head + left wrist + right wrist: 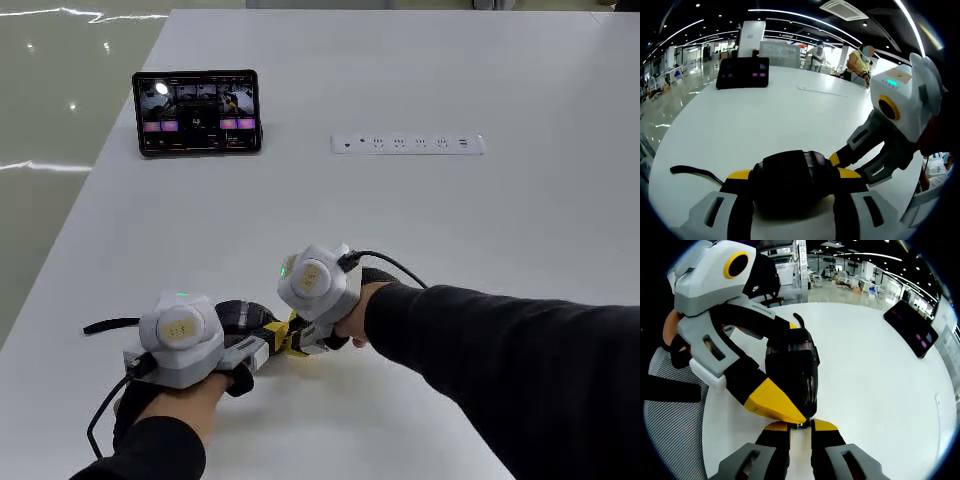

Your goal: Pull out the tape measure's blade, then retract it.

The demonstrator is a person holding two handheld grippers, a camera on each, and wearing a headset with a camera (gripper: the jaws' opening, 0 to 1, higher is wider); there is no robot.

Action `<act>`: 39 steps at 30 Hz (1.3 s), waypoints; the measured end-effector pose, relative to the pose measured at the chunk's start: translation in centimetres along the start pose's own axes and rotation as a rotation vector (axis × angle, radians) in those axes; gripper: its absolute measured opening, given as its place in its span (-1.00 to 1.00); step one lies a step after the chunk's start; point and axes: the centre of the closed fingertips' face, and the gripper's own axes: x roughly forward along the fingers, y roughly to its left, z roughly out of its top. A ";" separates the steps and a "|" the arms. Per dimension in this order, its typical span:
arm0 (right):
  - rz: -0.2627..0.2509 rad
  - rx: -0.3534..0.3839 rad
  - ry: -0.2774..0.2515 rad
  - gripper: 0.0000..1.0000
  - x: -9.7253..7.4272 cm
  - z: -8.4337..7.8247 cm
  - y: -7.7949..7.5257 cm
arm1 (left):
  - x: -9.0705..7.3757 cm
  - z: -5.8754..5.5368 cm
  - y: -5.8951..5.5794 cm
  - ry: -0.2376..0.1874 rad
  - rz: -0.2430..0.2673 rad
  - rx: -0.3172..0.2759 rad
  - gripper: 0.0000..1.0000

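While the left tongs (794, 174) clamp the tape measure (240, 318), lower centre on the worktop (420, 210), the right tongs (801, 426) pinch nearly closed on its blade tip; no blade is out yet, so pulling and retracting apparently remain.

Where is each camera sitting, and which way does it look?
Head view: on the person's head, looking down at the table; both sleeves show.
Left gripper view: on the left gripper, looking along its jaws at the tape measure.
Right gripper view: on the right gripper, facing the tape measure's end.
All share the tablet.
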 end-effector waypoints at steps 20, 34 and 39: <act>-0.057 0.032 -0.031 -0.74 -1.9 -1.8 0.0 | -0.5 0.7 -0.1 0.033 -0.064 0.028 0.20; -0.129 0.106 -0.144 -0.69 -6.0 -3.8 0.8 | -1.6 1.0 0.2 0.046 -0.209 0.114 0.43; -0.161 0.120 -0.176 -0.66 -8.1 -5.1 1.1 | -2.7 1.2 0.8 0.039 -0.248 0.173 0.60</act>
